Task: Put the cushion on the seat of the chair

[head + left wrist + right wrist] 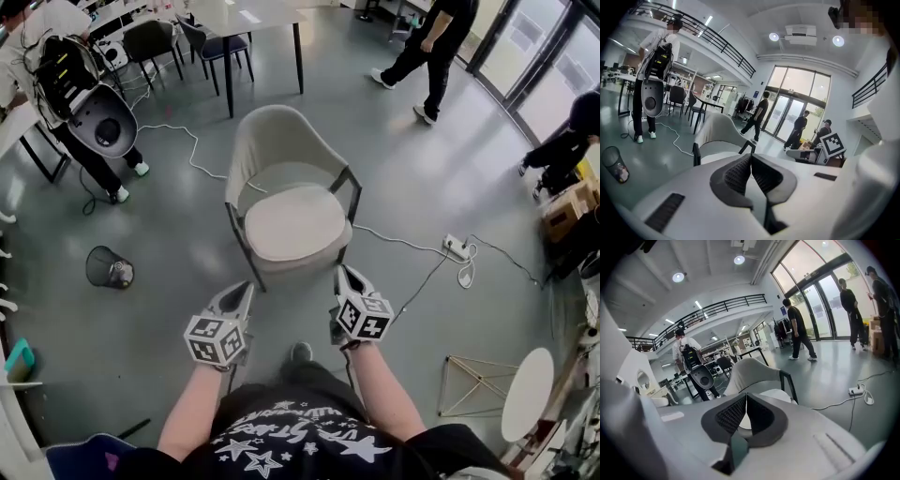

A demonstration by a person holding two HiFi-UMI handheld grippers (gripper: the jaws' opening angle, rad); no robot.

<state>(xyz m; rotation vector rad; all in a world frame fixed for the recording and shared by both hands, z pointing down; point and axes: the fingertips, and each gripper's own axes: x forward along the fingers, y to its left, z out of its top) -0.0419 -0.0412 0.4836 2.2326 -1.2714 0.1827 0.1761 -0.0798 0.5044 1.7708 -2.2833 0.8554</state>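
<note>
One cushion (pixel 293 223), pale and rounded, lay flat on the seat of the one grey chair (pixel 281 150) at the middle of the head view. The chair's back legs were hidden under the seat.

Two claws were held at 6 o'clock from the chair, short of its front edge and touching nothing. The left claw (pixel 246 289) had its jaws closed together with nothing between them. The right claw (pixel 343 274) was closed and empty too. In both gripper views the claw bodies covered most of the cushion, leaving only a pale sliver above the tips.

Three other people stood around the floor. One at 10 o'clock (pixel 70 66) carried a bulky pack, one at 1 o'clock (pixel 433 47) was cut off at the head, and one at 2 o'clock (pixel 567 145) was mostly lost at the frame edge.

One bin (pixel 110 267) lay on the floor at 9 o'clock. One power strip (pixel 457 247) with its cable lay at 3 o'clock. Two dark chairs (pixel 150 39) stood at 11 o'clock, partly cut off.
</note>
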